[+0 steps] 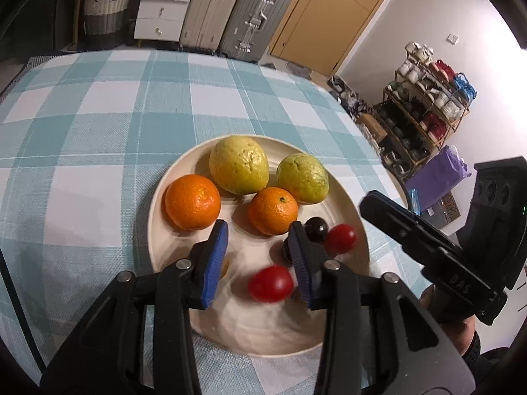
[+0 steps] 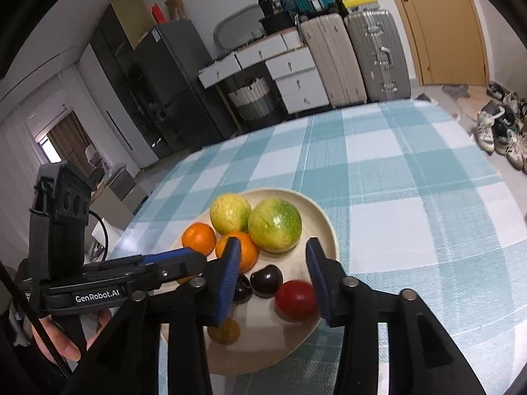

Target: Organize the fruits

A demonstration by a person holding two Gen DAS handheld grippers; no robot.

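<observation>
A cream plate (image 1: 171, 177) (image 2: 324, 227) sits on the checked tablecloth. It holds two yellow-green guavas (image 1: 238, 168) (image 2: 275, 225), two oranges (image 1: 192, 201) (image 2: 198, 237), two red cherry tomatoes (image 1: 270, 283) (image 2: 296, 299), dark cherries (image 1: 315, 228) (image 2: 266, 280) and a small yellow fruit (image 2: 225, 330). My left gripper (image 1: 260, 258) is open and empty above the plate's near side; one red tomato lies between its fingers, blurred. My right gripper (image 2: 272, 278) is open and empty over the cherries. The right gripper's body (image 1: 428, 243) shows at the right of the left wrist view.
The blue-and-white checked tablecloth (image 1: 98, 131) (image 2: 411, 181) covers the table around the plate. Suitcases (image 2: 355, 56), white drawers (image 1: 164, 6), a shoe rack (image 1: 425, 105) and a door (image 1: 332, 10) stand beyond the table edge.
</observation>
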